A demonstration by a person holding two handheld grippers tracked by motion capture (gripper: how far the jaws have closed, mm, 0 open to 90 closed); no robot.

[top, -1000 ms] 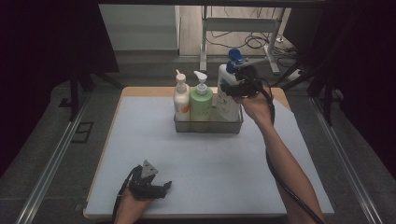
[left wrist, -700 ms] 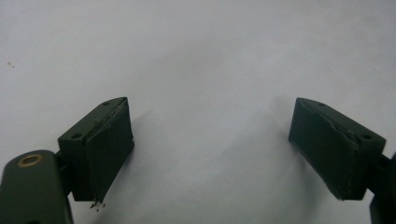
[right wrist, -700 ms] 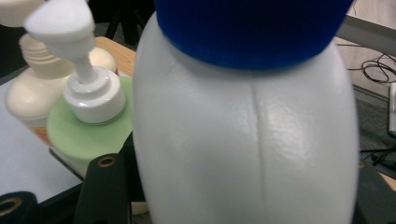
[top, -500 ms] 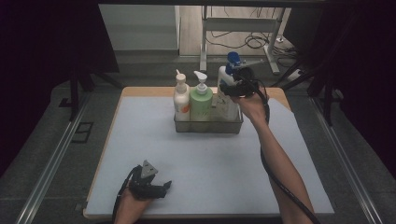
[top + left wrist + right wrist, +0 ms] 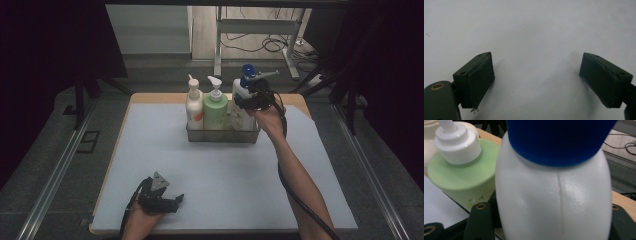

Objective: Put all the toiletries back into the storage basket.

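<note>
A white bottle [image 5: 239,91] with a blue pump cap [image 5: 247,70] stands at the right end of a clear wire basket [image 5: 222,136] at the back of the table. My right gripper [image 5: 251,101] is shut on this bottle from the right side. In the right gripper view the white bottle [image 5: 554,202] sits between both black fingers [image 5: 480,220]. My left gripper [image 5: 172,202] rests on the mat near the front left edge. Its jaws stand wide open over bare white mat [image 5: 536,37], holding nothing.
A green pump bottle [image 5: 215,110] and a cream pump bottle [image 5: 194,107] stand in the same basket, left of the white one. The pale mat [image 5: 225,175] covers a wooden table. Dark floor, rails and cables surround the table.
My right gripper and the white bottle have shifted slightly left and lower, down at the basket's right end. The left gripper has stayed still.
</note>
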